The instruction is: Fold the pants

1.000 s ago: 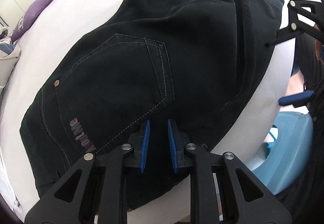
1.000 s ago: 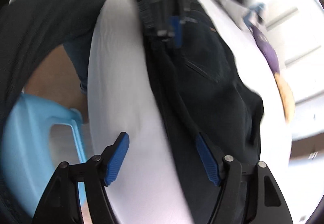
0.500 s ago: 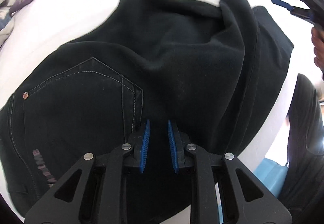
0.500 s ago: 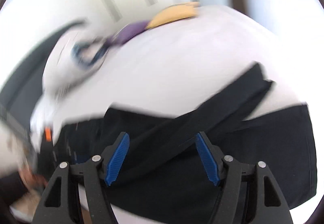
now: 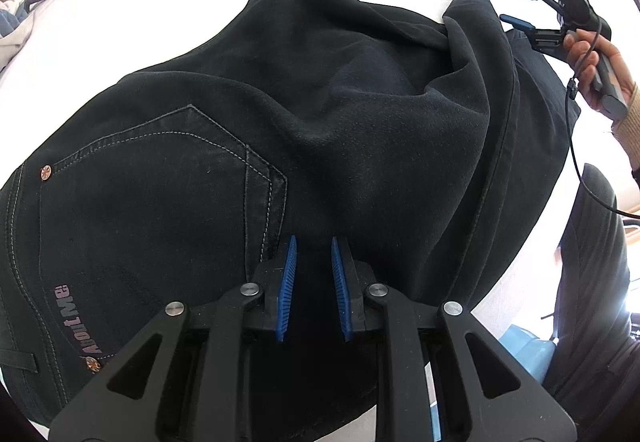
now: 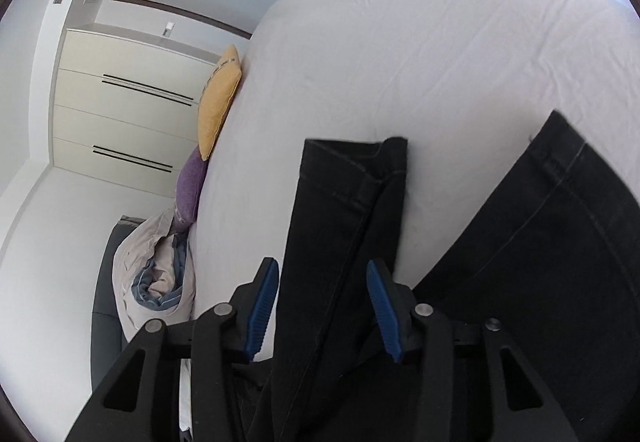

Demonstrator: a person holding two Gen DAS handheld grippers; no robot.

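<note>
the bed [image 6: 460, 54] is carrying the black pants [image 5: 320, 130], which are lying bunched across the white sheet, seat and back pocket [image 5: 160, 178] facing up near the left gripper. one pant leg [image 6: 340, 210] is running straight away from the right gripper [image 6: 322, 306], its long axis in line with the fingers and its hem at the far end. that leg is passing between the right jaws, which are closing at about half width; the pads are not yet pressing the cloth. the right hand [image 5: 592, 54] is the nearer one to the leg. the left gripper [image 5: 314, 282] is pointing steeply down over the seat, jaws narrow; whether they are pinching fabric cannot be told.
</note>
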